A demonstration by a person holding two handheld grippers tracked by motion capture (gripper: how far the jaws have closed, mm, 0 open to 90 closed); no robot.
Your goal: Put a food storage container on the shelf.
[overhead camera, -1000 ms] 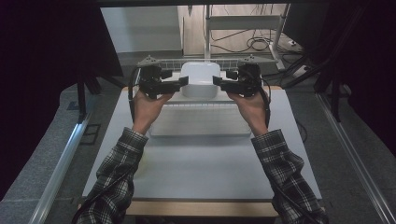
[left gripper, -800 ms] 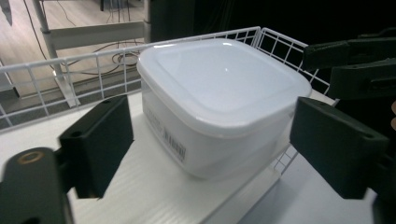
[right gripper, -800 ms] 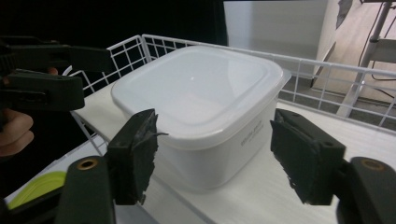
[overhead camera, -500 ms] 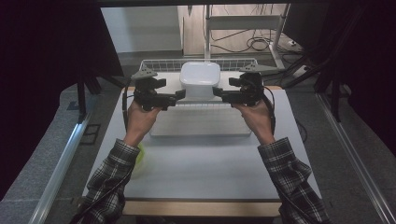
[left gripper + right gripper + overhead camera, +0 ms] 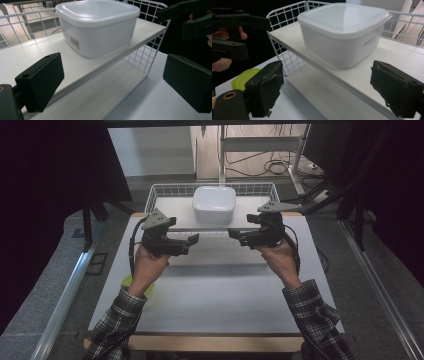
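lidded white container (image 5: pixel 214 205) parked on wire rack's top shelf (image 5: pixel 175 210) | left gripper (image 5: pixel 192 240) + right gripper (image 5: pixel 234 234) jaws just opening, empty, apart from it | looks like the drop-off's done

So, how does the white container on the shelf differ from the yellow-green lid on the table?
The white container stands on the upper board of the wire shelf, while the yellow-green lid lies flat lower down on the table. The container is a deep, closed box with a barcode label; the lid is a thin piece. The container is in plain sight; the lid is partly hidden. Both look like plastic with rounded corners.
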